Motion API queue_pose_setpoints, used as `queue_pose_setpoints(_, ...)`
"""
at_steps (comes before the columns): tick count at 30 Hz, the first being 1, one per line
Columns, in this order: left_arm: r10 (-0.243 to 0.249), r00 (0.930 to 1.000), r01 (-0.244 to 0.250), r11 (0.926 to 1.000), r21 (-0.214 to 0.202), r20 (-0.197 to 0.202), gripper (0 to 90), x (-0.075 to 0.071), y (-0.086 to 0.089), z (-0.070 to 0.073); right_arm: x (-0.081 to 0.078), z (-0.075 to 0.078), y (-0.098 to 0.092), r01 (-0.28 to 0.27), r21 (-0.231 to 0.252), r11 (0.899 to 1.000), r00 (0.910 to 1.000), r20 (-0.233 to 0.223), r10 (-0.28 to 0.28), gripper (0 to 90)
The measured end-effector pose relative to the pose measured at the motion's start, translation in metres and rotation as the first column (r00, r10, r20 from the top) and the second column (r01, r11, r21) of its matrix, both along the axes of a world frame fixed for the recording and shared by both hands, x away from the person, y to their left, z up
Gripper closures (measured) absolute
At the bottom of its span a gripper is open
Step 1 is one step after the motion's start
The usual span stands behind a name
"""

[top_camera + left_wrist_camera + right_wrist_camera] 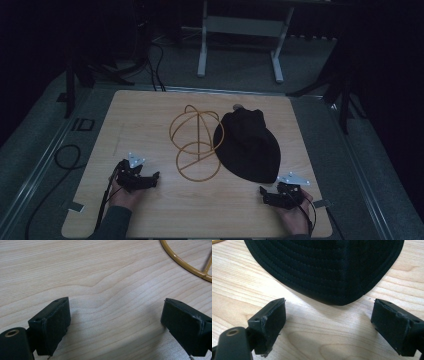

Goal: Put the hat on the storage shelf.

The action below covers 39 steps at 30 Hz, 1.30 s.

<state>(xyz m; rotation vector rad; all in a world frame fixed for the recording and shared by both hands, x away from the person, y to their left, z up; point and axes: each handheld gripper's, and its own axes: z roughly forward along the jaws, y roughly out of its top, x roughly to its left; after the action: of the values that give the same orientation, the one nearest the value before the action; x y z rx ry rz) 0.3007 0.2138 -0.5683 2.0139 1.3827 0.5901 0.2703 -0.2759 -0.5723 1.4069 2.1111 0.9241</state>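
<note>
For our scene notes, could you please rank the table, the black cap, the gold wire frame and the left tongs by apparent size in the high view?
1. Table
2. Black cap and gold wire frame: look alike, not ranked
3. Left tongs

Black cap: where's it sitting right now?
In the high view the black cap lies right of centre on the wooden table, beside the gold wire frame on its left, brim pointing toward the right claw, which is open just short of it.
</note>
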Motion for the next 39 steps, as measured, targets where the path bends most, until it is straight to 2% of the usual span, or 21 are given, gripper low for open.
queue_pose_setpoints(16,-0.001,1.0,0.001,1.0,-0.001,0.0,9.4,0.0,0.0,0.0,-0.001,0.0,0.0,-0.011,0.002,1.0,0.9999,0.003,0.011,15.1)
queue_pose_setpoints(28,0.0,1.0,0.0,1.0,0.0,0.0,9.5,0.0,0.0,0.0,-0.004,0.005,-0.005,-0.078,-0.016,0.997,0.9963,-0.038,0.077,18.7)
queue_pose_setpoints(35,-0.001,1.0,0.001,1.0,0.0,0.0,9.4,0.0,0.0,0.0,-0.003,0.013,-0.006,-0.106,-0.044,0.993,0.9909,-0.087,0.102,30.7)
queue_pose_setpoints(39,-0.001,1.0,0.001,1.0,0.0,0.0,9.4,0.0,0.0,0.0,-0.003,0.018,-0.006,-0.123,-0.063,0.99,0.9895,-0.084,0.118,31.9)
